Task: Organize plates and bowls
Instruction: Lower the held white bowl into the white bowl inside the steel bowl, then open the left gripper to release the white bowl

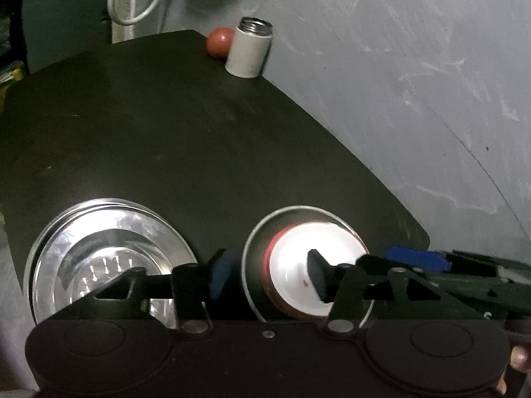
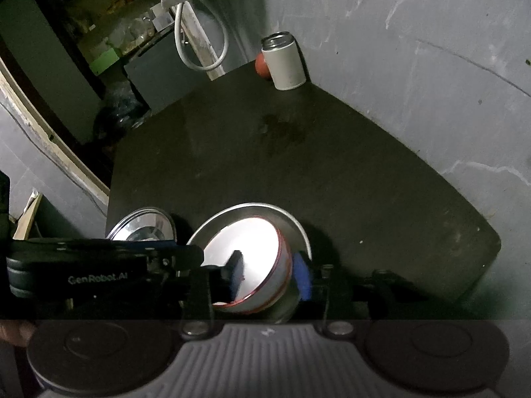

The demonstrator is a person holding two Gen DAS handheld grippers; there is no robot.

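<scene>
Two tongs: both low over the near edge of the dark worktop.
Right tongs: clamped on the wall of the red-rimmed white bowl, one finger inside, one outside.
Bowl: tilted, resting in the steel plate beneath it.
Left tongs: spread apart, straddling the plate's near-left rim; one finger over the bowl's inside, whether touching I cannot tell.
Stacked steel plates: just left of the bowl's plate, apart from it.
Far corner: white open-topped flask by the wall, red ball touching its side.
Beyond: looped white cable.
</scene>
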